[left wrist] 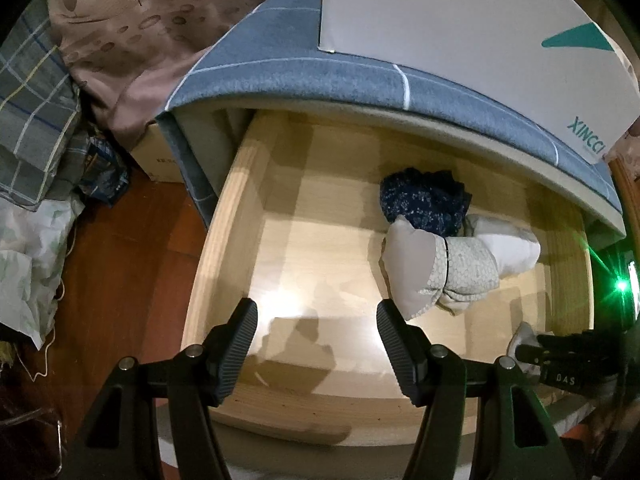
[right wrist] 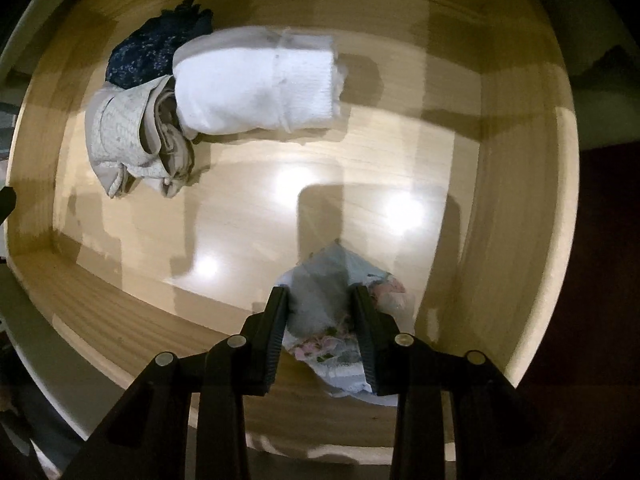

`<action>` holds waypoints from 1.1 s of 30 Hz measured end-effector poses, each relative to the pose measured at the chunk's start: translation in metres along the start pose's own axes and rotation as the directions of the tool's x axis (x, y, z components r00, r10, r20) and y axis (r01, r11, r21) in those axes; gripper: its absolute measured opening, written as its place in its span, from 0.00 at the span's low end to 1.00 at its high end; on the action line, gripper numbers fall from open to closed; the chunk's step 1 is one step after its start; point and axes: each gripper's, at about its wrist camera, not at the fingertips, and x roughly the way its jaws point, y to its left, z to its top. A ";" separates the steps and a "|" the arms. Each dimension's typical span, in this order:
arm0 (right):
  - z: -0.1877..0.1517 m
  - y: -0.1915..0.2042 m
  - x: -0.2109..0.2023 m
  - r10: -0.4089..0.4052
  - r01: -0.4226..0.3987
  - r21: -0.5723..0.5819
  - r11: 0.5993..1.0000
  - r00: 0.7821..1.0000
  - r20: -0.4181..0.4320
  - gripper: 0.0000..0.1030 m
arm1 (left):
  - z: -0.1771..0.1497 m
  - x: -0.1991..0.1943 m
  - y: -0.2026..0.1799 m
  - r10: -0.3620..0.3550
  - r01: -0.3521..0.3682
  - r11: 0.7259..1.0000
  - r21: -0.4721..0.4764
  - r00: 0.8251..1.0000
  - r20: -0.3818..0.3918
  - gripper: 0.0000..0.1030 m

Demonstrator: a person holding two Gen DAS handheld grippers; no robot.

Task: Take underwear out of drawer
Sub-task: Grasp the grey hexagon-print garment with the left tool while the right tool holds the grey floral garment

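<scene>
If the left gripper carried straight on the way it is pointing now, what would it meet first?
Most likely the bare wooden floor of the drawer. The left gripper is open and empty, aimed at clear board, and the beige rolled garment lies just off to the side of its right finger, though depth is hard to judge.

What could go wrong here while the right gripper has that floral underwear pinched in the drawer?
1. The right gripper pinches only part of the floral underwear; loose cloth hangs beside the pads, so it may slip out on lifting.
2. It sits close to the drawer's front wall, where trailing fabric could snag.
3. The left gripper hangs open over the drawer, beside the grey patterned roll, and could bump it.
</scene>
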 end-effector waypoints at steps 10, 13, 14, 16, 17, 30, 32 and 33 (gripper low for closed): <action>-0.013 0.007 0.010 -0.110 0.109 -0.056 0.992 0.994 -0.019 0.45 | 0.001 0.010 -0.028 -0.063 0.077 0.983 0.170 0.994 -0.086 0.62; -0.019 0.015 0.019 -0.157 0.156 -0.072 0.985 0.987 -0.014 0.37 | 0.002 0.010 -0.048 -0.041 0.063 0.950 0.307 0.996 -0.079 0.62; -0.022 0.014 0.020 -0.153 0.152 -0.058 0.987 0.988 -0.011 0.36 | 0.002 0.009 -0.054 -0.034 0.057 0.936 0.348 0.997 -0.070 0.62; -0.026 0.014 0.019 -0.148 0.148 -0.043 0.988 0.989 0.006 0.36 | 0.002 0.009 -0.067 -0.025 0.043 0.896 0.443 0.999 -0.046 0.62; -0.024 0.015 0.019 -0.146 0.147 -0.043 0.988 0.989 0.008 0.36 | 0.002 0.009 -0.072 -0.022 0.035 0.876 0.481 0.999 -0.034 0.62; -0.016 0.003 0.017 -0.139 0.139 -0.034 0.990 0.990 0.018 0.35 | 0.018 0.047 -0.113 -0.039 0.089 0.728 0.679 0.995 -0.089 0.62; -0.011 0.001 0.013 -0.138 0.138 -0.030 0.990 0.990 0.018 0.35 | 0.018 0.054 -0.120 -0.032 0.086 0.713 0.696 0.995 -0.090 0.62; -0.010 -0.002 0.009 -0.137 0.138 -0.029 0.990 0.990 0.018 0.35 | 0.019 0.057 -0.123 -0.026 0.081 0.705 0.705 0.996 -0.088 0.62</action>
